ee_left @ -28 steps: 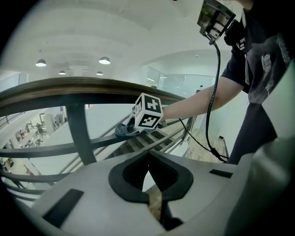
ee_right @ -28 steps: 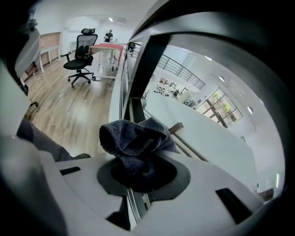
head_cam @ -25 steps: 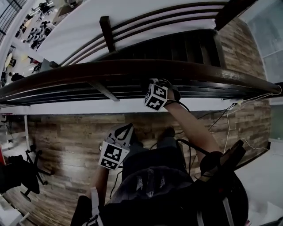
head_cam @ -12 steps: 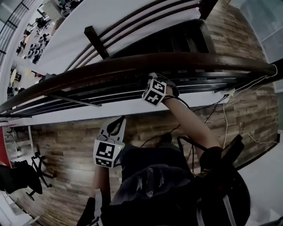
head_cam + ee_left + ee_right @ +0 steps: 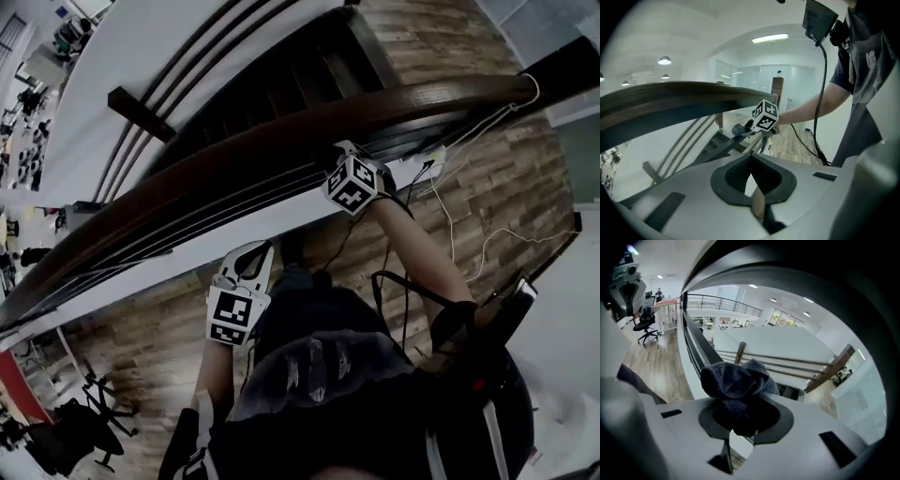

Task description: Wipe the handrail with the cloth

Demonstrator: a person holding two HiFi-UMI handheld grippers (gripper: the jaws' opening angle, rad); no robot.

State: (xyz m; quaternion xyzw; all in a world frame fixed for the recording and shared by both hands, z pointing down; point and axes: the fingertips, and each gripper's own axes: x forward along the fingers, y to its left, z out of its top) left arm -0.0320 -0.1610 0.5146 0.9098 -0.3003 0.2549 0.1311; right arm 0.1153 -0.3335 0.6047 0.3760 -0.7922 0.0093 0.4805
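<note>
The dark brown wooden handrail [image 5: 234,159] runs in a curve from lower left to upper right. My right gripper [image 5: 341,156] is pressed up against its near side and is shut on a dark blue-grey cloth [image 5: 737,377], which bunches out over the jaws. In the right gripper view the handrail [image 5: 797,268] arches close overhead. My left gripper [image 5: 253,255] hangs lower, in front of my body and apart from the rail. Its jaws meet with nothing between them. From the left gripper view the handrail [image 5: 670,101] passes above, and the cloth [image 5: 740,129] shows beside the right gripper's marker cube.
Thin dark lower rails [image 5: 187,220] and a white ledge [image 5: 141,272] run under the handrail, with a stairwell [image 5: 281,84] beyond. Loose cables [image 5: 441,202] trail over the wood floor [image 5: 487,178]. An office chair [image 5: 89,427] stands at the lower left.
The view has swung round and tilted. My right gripper with the cloth has slid along the handrail toward its right end. The left gripper has stayed low by my body.
</note>
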